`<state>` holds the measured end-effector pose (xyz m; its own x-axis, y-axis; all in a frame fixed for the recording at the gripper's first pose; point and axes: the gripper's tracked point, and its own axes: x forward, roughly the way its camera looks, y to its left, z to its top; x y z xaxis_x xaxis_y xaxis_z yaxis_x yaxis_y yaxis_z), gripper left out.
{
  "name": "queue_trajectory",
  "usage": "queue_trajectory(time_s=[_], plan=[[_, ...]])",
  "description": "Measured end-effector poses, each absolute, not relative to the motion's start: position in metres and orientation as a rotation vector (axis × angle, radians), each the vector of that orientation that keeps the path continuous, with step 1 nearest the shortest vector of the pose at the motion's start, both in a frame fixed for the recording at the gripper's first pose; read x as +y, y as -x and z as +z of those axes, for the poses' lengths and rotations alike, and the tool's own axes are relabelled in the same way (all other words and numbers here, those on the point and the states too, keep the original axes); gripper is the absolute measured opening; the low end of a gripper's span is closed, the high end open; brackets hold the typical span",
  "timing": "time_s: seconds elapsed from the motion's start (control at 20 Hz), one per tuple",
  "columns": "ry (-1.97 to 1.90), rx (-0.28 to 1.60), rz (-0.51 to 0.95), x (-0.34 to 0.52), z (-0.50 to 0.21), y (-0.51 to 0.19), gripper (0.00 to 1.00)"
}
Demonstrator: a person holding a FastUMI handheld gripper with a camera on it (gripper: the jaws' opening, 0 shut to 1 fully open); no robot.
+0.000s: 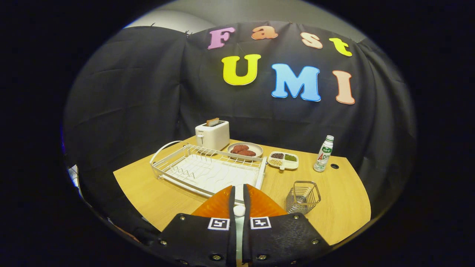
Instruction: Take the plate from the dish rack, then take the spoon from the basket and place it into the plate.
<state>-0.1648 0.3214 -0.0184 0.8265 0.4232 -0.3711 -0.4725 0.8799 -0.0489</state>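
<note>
Table: pale wood-grain tabletop [334, 207] | Rack: white wire dish rack [207, 168], bare, beyond the fingers | Plate: glossy orange round plate [219, 205] beneath the fingers | Basket: small steel wire basket [302, 196] just right | Gripper [239, 200]: fingers nearly together on a slim white-handled spoon [239, 210] | Risk: smooth handle may slip, missing the plate.

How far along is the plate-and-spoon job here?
Done: the orange plate sits on the table, out of the dish rack; the basket looks empty. In hand: the gripper is shut on the spoon above the plate. Left: release the spoon into it.
</note>
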Motion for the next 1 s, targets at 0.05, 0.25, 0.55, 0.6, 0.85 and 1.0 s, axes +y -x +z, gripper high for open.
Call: queue_trajectory(time_s=[0.05, 0.25, 0.55, 0.6, 0.85, 1.0], plan=[[0.145, 0.365, 0.492, 0.325, -0.02, 0.163, 0.06], [0.132, 0.398, 0.534, 0.339, -0.041, 0.157, 0.06], [0.153, 0.428, 0.572, 0.363, -0.061, 0.154, 0.06], [0.163, 0.429, 0.576, 0.366, -0.063, 0.151, 0.07], [0.143, 0.43, 0.551, 0.361, -0.064, 0.139, 0.14], [0.148, 0.393, 0.518, 0.35, -0.045, 0.13, 0.15]])
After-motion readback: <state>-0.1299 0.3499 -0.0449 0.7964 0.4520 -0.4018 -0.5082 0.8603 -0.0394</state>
